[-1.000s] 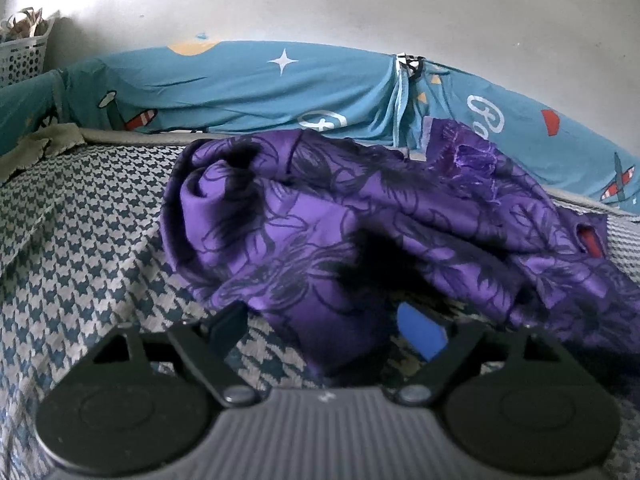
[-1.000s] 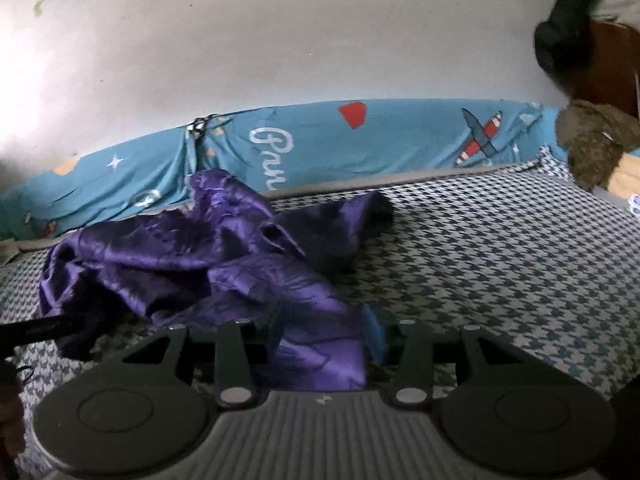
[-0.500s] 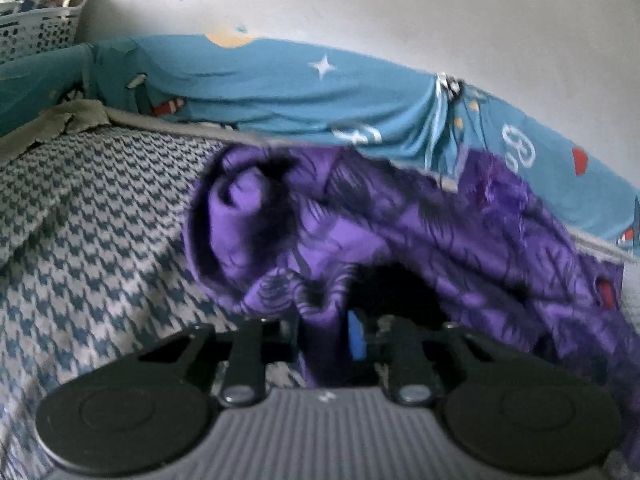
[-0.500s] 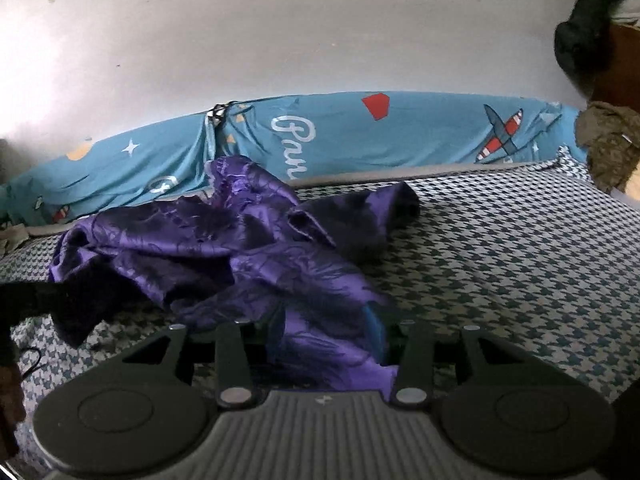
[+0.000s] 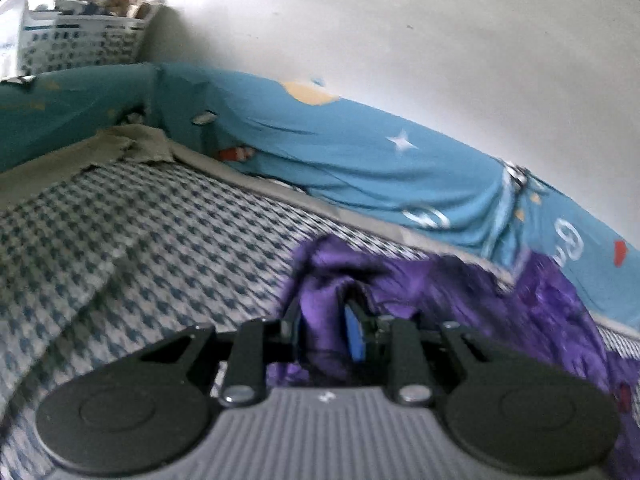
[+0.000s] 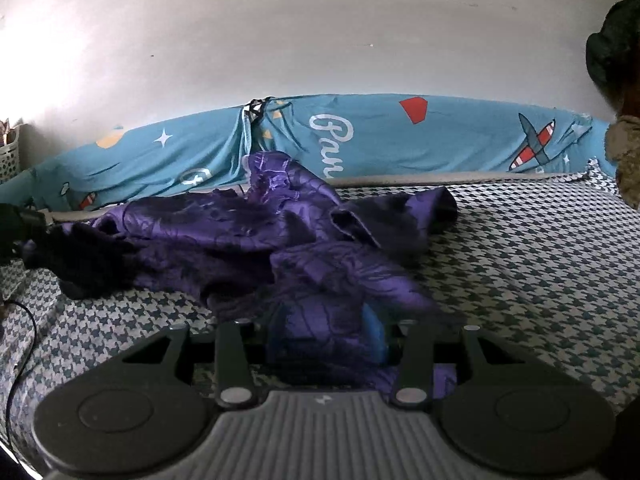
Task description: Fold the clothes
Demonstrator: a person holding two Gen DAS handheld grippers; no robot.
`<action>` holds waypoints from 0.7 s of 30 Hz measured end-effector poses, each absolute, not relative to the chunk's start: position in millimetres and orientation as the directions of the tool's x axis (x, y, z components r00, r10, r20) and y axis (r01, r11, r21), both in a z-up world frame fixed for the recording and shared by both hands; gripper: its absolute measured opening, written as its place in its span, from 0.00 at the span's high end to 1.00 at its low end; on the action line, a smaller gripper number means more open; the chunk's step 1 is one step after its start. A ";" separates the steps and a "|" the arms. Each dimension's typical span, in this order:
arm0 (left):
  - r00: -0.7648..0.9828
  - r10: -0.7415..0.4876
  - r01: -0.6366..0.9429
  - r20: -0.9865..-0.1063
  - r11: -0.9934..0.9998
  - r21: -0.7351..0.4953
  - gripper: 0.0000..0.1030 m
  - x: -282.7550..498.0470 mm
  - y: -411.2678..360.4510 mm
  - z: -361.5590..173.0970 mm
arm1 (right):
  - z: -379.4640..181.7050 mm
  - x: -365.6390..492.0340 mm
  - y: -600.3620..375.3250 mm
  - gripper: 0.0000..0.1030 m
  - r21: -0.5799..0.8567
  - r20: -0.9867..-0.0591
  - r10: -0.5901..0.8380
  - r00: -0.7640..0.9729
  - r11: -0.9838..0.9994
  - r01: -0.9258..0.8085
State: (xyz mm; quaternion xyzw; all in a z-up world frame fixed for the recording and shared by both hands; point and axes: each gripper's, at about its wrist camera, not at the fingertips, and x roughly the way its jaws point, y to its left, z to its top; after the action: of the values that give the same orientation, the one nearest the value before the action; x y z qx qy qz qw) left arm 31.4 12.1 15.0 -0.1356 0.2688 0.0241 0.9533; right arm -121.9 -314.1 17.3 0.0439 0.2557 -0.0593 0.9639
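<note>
A crumpled purple garment with a dark floral print lies on the houndstooth bed cover. My right gripper is shut on a thick fold of it at the near edge, blue pads on either side. In the left wrist view my left gripper is shut on a thin fold of the same garment, which trails off to the right. The left gripper shows as a dark shape at the left edge of the right wrist view, pulling the cloth sideways.
A blue printed bumper runs along the white wall behind the bed. A white basket stands at the far left corner, and an olive cloth lies below it. Dark clothes pile at the right. A black cable crosses the cover.
My left gripper closed on a fold of the purple garment, then lifted and swung left with it, stretching the cloth out. My right gripper kept its grip and shifted slightly.
</note>
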 end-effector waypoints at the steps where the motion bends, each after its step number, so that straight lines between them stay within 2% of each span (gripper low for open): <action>1: 0.857 -0.013 -0.130 -0.516 0.962 -0.240 0.79 33.4 17.9 17.8 | 17.2 -121.8 -312.7 0.58 0.052 -0.497 -0.088 0.863 0.990 0.131; 11: 0.863 0.086 -0.239 -0.498 0.938 -0.252 0.80 53.7 75.0 39.0 | 14.1 -115.3 -280.1 0.58 0.014 -0.492 0.039 0.870 0.999 -0.037; 16: 0.841 0.159 -0.340 -0.517 0.899 -0.277 0.77 57.0 101.6 33.8 | 10.1 -110.3 -258.5 0.58 -0.026 -0.488 0.100 0.867 0.991 -0.129; 17: 0.830 0.183 -0.369 -0.526 0.889 -0.272 0.71 57.1 106.0 31.4 | 9.3 -108.2 -254.7 0.58 -0.030 -0.490 0.112 0.865 0.989 -0.145; 18: 0.818 0.205 -0.396 -0.537 0.878 -0.268 0.59 57.6 109.6 29.0 | 8.7 -105.4 -251.0 0.58 -0.033 -0.493 0.125 0.861 0.986 -0.162; 21: 0.800 0.225 -0.437 -0.556 0.855 -0.281 0.37 57.5 116.2 25.2 | 6.6 -97.1 -240.2 0.58 -0.041 -0.501 0.165 0.850 0.976 -0.214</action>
State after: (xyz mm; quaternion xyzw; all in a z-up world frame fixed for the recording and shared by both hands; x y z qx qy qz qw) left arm 57.5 116.2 25.2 -0.2021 0.2612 0.1786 0.9268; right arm -97.1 -240.2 6.6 -0.0476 0.2558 0.0988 0.9605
